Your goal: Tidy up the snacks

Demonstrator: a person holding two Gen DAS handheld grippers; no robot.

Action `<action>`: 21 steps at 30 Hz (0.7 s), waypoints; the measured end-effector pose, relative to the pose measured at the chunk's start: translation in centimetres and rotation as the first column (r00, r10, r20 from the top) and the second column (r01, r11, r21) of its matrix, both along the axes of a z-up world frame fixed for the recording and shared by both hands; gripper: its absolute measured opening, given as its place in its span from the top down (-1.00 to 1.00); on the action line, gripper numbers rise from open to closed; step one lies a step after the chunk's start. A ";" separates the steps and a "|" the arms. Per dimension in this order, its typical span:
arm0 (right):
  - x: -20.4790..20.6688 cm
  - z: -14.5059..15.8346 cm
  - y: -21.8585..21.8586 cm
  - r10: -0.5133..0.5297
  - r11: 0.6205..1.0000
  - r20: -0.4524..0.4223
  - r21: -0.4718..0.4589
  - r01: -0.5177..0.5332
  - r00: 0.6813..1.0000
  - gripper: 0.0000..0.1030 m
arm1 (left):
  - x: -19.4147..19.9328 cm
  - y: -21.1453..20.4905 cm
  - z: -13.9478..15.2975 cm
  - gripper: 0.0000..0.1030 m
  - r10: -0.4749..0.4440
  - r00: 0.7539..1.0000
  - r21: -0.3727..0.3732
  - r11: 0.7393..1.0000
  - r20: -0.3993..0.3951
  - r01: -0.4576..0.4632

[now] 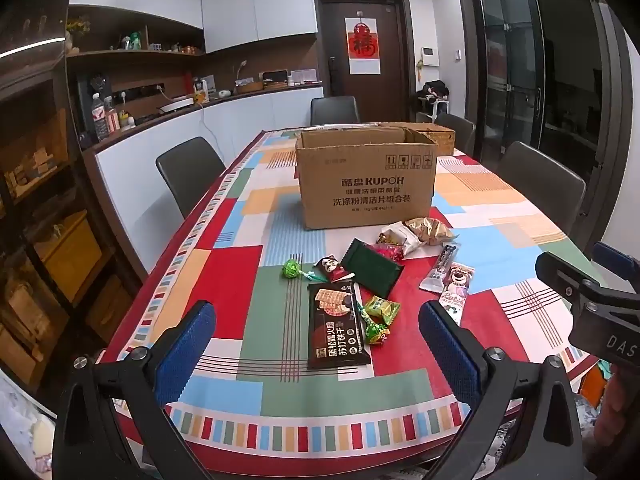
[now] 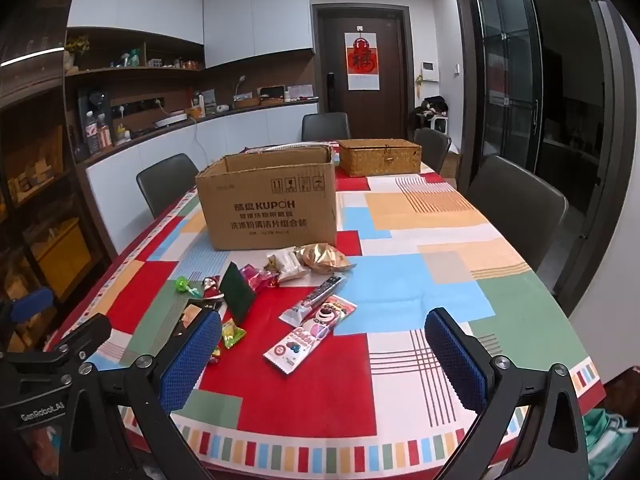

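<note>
Currently I judge nothing sorted | snacks (image 1: 360, 280) loose mid-frame before cardboard box (image 1: 366, 178) | left gripper (image 1: 316, 344), right gripper (image 2: 324, 354) spread, empty

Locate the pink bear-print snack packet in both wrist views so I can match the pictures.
Left wrist view: the pink bear-print packet lies right of centre on the tablecloth, just beyond the gripper's right finger.
Right wrist view: the same packet lies near the middle, on the red patch between the two fingers.
Shared landmark: the open cardboard box stands behind the snacks in both.
</note>
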State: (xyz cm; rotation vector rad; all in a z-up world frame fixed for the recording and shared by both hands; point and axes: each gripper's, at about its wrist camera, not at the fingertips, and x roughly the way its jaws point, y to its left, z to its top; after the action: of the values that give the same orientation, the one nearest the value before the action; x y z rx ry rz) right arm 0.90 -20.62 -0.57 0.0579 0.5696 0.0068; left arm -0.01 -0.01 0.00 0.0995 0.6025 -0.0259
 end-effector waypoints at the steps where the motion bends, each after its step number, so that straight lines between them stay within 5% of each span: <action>1: 0.0 0.0 0.0 0.000 1.000 0.001 -0.001 0.000 1.000 -0.99 | 0.0 0.0 0.0 -1.00 0.001 1.000 0.001 1.000 -0.001 -0.001; 21: -0.1 -0.1 0.1 0.002 1.000 0.007 -0.004 -0.002 1.000 -0.99 | -0.6 0.1 0.9 -1.00 0.008 1.000 0.001 1.000 0.007 -0.008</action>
State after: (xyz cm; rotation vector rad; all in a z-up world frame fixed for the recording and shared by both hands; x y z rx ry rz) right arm 0.83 -20.47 -0.64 0.0535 0.5631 0.0081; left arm -0.65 0.06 0.87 0.0978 0.5963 -0.0171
